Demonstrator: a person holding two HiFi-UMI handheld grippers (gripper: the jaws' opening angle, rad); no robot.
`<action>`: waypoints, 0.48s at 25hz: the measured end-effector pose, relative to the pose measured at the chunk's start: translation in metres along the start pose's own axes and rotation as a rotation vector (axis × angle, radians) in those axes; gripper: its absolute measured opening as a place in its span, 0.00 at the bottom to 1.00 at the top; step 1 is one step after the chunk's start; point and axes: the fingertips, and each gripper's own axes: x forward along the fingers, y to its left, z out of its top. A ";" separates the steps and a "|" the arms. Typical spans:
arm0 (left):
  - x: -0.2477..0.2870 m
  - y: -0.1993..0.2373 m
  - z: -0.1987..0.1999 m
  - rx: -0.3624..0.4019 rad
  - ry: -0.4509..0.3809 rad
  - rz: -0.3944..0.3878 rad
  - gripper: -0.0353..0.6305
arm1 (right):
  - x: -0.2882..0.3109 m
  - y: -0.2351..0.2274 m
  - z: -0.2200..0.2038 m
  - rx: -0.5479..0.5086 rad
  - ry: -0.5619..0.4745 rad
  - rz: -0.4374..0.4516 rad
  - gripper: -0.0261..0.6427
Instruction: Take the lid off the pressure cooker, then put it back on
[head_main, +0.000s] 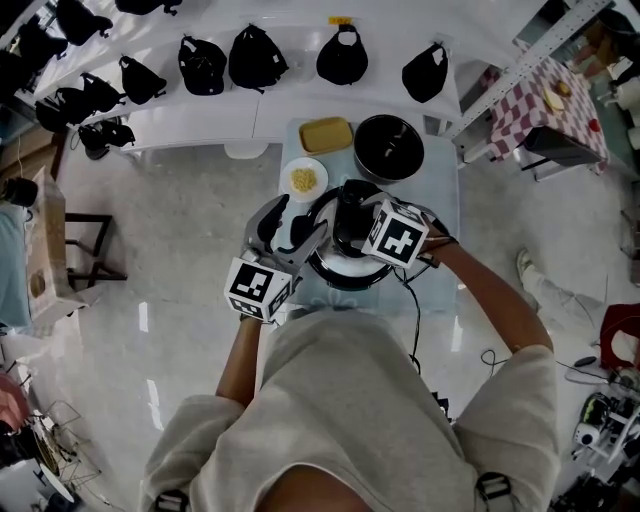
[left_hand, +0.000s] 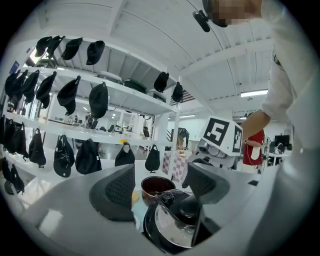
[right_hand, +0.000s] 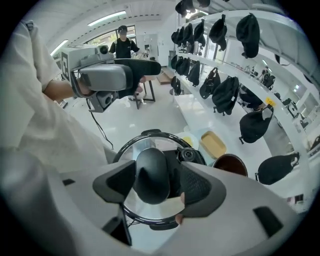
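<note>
- Lid (left_hand: 167, 226) appears seated on the pressure cooker (head_main: 350, 270), directly beneath both hand-held grippers, on the surface (head_main: 445, 170).
- Left hand-held gripper (left_hand: 161, 180): jaws wide apart, holding nothing. The cooker lies just below and ahead of them, so it is probably placed to steady the body.
- Right hand-held gripper (right_hand: 157, 172): jaws straddle the knob (right_hand: 150, 187), nearly closed, with a slim gap at one pad. Centring there likely prepares a straight lift.

Around me a glossy pale floor (head_main: 180, 300) spreads beneath white shelving (head_main: 190, 125) hung with black bags (head_main: 257, 57), a red-checked table (head_main: 560, 110) to my right, strip lights (left_hand: 254, 93) overhead.
</note>
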 end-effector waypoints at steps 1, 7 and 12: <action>0.001 -0.001 0.000 0.002 0.002 -0.002 0.53 | -0.002 -0.001 -0.001 0.006 -0.009 -0.010 0.46; 0.008 0.005 -0.007 0.022 0.037 0.004 0.53 | -0.033 -0.031 -0.007 0.157 -0.187 -0.137 0.43; 0.014 0.011 -0.003 0.044 0.047 0.019 0.51 | -0.085 -0.076 -0.020 0.414 -0.465 -0.364 0.33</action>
